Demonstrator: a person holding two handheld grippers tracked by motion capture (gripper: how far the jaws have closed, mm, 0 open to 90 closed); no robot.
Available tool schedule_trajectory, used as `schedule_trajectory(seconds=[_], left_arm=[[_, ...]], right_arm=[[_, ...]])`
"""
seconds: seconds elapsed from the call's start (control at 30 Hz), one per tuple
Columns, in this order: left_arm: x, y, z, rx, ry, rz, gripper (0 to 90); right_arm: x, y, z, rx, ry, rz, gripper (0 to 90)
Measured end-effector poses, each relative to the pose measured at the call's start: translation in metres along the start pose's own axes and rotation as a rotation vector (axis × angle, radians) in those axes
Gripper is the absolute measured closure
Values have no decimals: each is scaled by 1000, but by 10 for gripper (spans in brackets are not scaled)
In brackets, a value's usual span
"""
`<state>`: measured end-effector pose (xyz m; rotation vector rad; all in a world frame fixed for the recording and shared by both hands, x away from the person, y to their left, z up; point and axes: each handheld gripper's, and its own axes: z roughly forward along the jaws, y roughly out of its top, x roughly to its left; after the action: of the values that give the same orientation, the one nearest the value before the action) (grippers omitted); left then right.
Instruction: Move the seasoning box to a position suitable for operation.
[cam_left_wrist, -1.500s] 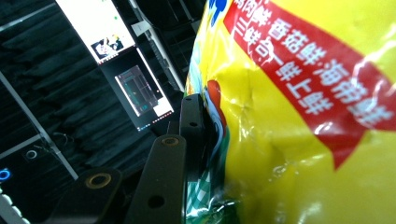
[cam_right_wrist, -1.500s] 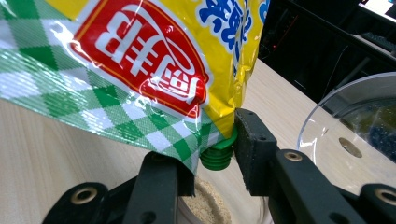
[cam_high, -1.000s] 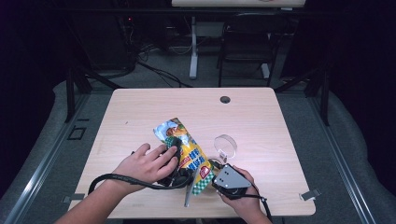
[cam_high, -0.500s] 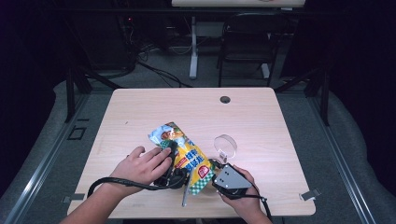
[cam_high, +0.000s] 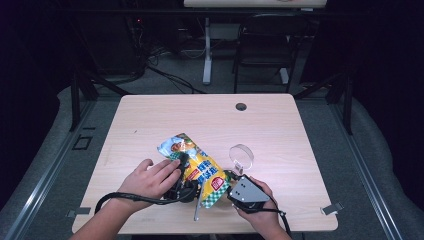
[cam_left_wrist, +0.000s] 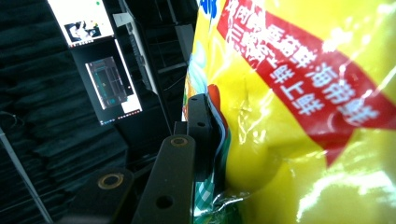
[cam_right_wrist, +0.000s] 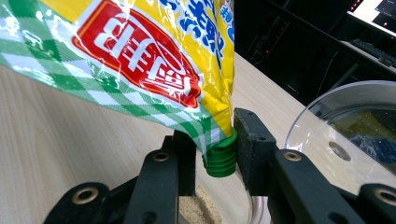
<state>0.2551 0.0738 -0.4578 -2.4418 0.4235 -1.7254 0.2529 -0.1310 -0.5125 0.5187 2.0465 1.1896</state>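
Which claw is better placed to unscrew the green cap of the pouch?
Probably the right claw: its jaws sit on both sides of the green cap. The left claw grips the pouch body, steadying it.

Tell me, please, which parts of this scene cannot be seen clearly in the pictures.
- Left gripper, left gripper view: its far jaw is hidden behind the yellow bag.
- Bag's green cap, high view: too small, covered by the right gripper.
- Clear bowl, right gripper view: cut off by the right edge.
- Printed words on the bag, high view: too small to read.
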Motion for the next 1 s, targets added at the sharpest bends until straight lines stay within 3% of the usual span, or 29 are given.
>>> schedule_trajectory(seconds=[0.3, 0.9, 0.97, 1.0], left_arm=[[-5, -3, 3, -22, -29, -64, 859], [-13, -7, 7, -35, -65, -124, 873], [-15, -7, 7, -46, -50, -131, 875], [-14, -7, 6, -36, -66, -132, 876]], right_arm=[[0, 0, 0, -2, 1, 0, 708], [1, -1, 2, -3, 3, 2, 698], [1, -1, 2, -5, 2, 1, 695], [1, -1, 2, -7, 1, 2, 695]])
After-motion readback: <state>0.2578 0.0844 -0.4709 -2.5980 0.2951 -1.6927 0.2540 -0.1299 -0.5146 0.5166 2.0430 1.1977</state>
